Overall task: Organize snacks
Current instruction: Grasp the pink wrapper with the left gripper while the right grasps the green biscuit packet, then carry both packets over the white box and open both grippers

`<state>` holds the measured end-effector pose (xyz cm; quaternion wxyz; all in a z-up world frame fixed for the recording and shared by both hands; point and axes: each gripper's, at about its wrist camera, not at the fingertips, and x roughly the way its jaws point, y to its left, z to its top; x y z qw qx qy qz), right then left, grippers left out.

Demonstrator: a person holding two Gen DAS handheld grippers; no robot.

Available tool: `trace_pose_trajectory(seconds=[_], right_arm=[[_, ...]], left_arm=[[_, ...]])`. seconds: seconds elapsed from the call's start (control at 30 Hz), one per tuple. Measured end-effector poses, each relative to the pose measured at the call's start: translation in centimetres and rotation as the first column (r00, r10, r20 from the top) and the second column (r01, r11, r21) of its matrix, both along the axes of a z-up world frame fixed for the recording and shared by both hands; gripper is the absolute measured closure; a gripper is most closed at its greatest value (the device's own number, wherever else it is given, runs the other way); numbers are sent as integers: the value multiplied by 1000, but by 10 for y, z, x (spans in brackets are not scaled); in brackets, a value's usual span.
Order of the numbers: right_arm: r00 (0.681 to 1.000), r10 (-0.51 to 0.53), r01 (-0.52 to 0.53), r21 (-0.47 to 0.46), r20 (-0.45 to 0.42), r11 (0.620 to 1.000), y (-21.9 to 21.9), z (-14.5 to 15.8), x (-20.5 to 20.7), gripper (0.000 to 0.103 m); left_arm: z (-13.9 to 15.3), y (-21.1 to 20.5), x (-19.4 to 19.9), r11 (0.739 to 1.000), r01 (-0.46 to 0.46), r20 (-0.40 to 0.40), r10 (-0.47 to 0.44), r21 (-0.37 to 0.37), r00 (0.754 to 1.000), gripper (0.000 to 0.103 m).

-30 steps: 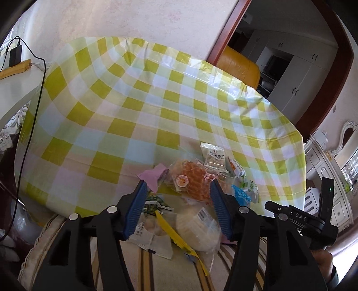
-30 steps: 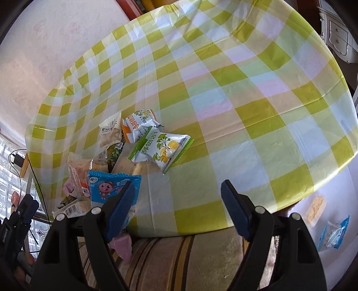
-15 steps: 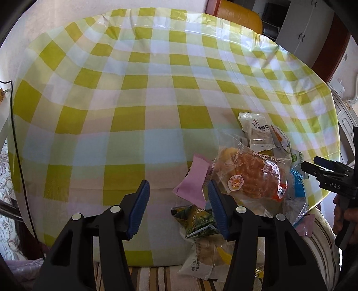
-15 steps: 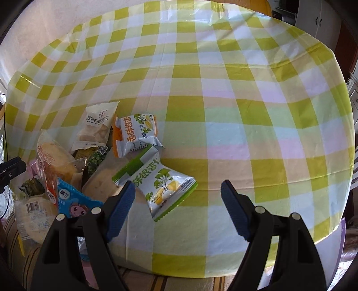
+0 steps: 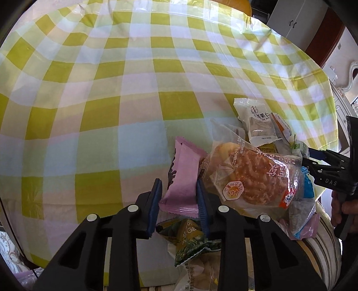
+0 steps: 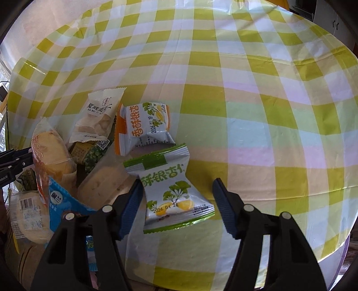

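Note:
A heap of snack packets lies at the near edge of a round table with a yellow-green checked cloth. My left gripper has its blue pads on either side of a pink packet, close to it. Right of it lies a clear bag with a round bun and a white packet. My right gripper is open around a green-and-white packet. Behind that lie an orange-and-white packet, a white packet and a blue packet.
The right gripper shows at the right edge of the left wrist view. A striped cushion lies below the table's near edge. More packets hang over that edge. White cabinets stand beyond the table.
Both grippers have moved forward and down over the heap. The left jaws have narrowed around the pink packet. The right jaws have come to straddle the green-and-white packet.

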<state>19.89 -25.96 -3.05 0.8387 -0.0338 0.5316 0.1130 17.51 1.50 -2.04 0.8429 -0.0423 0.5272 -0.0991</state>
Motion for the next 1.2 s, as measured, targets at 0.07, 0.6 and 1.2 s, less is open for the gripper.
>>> trace_pose_trajectory(seconds=[0.07, 0.6, 1.2], right_arm=[[1000, 6, -6, -8, 5, 1000, 2, 0, -1, 48], [995, -43, 44, 0, 88, 999, -4, 21, -21, 64], [989, -96, 90, 49, 114, 995, -27, 36, -60, 64]], left_arm=[[-2, -1, 0, 1000, 3, -4, -3, -2, 1000, 75], [16, 9, -16, 993, -102, 84, 97, 54, 992, 78], [51, 25, -60, 974, -224, 166, 218, 17, 962, 80]])
